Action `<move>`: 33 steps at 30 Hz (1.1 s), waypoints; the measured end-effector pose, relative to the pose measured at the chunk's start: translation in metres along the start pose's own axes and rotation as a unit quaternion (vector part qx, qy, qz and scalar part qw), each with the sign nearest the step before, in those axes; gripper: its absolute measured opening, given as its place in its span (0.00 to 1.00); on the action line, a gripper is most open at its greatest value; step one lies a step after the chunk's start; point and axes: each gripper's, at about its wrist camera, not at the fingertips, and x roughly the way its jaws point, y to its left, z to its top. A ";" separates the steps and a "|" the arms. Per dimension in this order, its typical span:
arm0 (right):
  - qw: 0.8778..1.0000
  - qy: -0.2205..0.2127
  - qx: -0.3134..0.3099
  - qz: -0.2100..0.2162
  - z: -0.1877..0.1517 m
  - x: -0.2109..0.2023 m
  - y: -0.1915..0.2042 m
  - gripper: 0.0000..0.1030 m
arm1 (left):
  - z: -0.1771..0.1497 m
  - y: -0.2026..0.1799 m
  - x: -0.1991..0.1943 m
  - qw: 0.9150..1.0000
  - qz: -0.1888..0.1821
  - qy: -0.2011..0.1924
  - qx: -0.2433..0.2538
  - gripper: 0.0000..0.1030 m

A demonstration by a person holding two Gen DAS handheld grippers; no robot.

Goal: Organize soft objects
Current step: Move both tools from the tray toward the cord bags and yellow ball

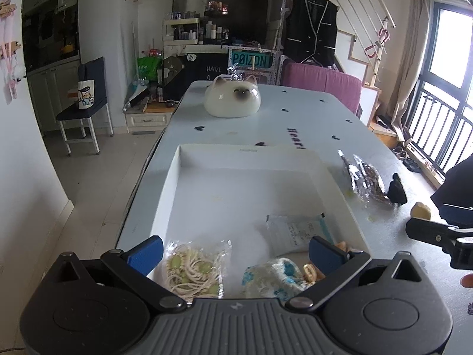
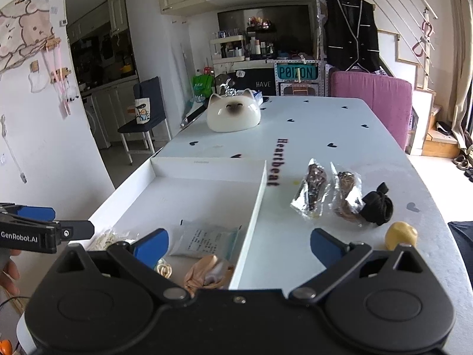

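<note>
With both your left gripper (image 1: 235,251) and right gripper (image 2: 239,244) standing jaws wide and empty, several soft packets already lie in the shallow white box (image 2: 260,189); two foil-wrapped packets (image 2: 312,190), a black fabric bundle (image 2: 378,204) and a yellow lump (image 2: 400,233) wait right of it on the pale surface (image 2: 340,124).

Left gripper (image 1: 235,250) low centre of frame, jaws spread wide, empty. Right gripper (image 2: 239,245) likewise wide, empty.
</note>
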 end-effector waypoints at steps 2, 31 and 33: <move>1.000 -0.005 0.002 -0.003 0.001 -0.004 -0.006 1.00 | 0.003 -0.006 -0.001 1.000 -0.004 -0.004 0.003 1.00; 0.997 -0.025 -0.014 -0.065 0.016 0.002 -0.129 1.00 | 0.055 -0.141 0.053 0.992 -0.076 -0.053 0.085 1.00; 0.998 -0.023 -0.013 -0.063 0.018 0.006 -0.138 1.00 | 0.058 -0.147 0.060 0.992 -0.078 -0.050 0.091 1.00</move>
